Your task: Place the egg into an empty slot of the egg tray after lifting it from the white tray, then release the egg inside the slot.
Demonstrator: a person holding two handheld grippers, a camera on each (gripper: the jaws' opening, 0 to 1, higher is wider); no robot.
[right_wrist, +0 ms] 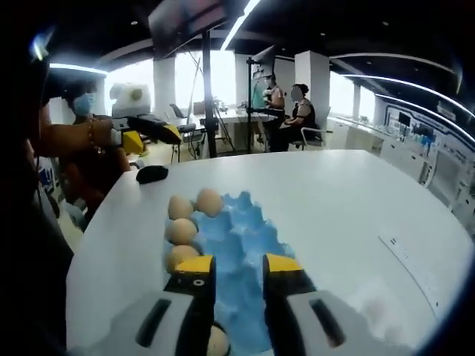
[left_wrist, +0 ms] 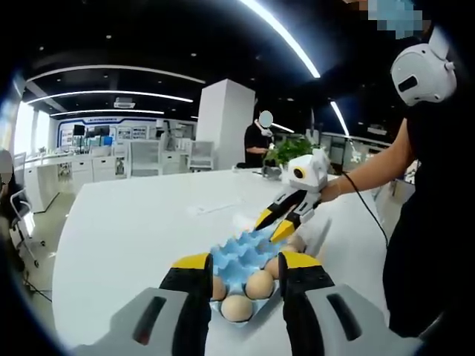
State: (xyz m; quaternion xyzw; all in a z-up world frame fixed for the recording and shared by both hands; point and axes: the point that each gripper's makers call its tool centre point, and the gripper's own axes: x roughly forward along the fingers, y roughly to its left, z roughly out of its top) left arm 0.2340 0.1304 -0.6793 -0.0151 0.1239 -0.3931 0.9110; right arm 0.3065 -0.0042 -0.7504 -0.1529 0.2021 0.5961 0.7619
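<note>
Big white rounded table [left_wrist: 133, 222] carries the blue moulded egg tray [left_wrist: 241, 256], open office behind it: white desks, a white square pillar [left_wrist: 225, 122], a green potted plant [left_wrist: 288, 150], a seated person at the far end. In the right gripper view a small black object [right_wrist: 152, 173] lies on the table beyond the tray's far end, and two people sit by a tripod stand [right_wrist: 208, 96] further back; nothing sits between the jaws and the tray. Left gripper [left_wrist: 246, 276]: yellow-tipped black jaws moderately apart, holding nothing, hovering over the near end of the tray where three tan eggs [left_wrist: 259, 284] sit in the closest slots. Right gripper [left_wrist: 277, 225], seen in the left gripper view held by a person's hand, points its yellow tips down at the tray's far end, just beside a pale egg [left_wrist: 297, 242] at the edge; can't tell if it touches. In its own view the jaws are a narrow gap apart, empty, over blue empty slots, with four eggs along the tray's left side and one more low by the left jaw. White tray isn't distinguishable.
</note>
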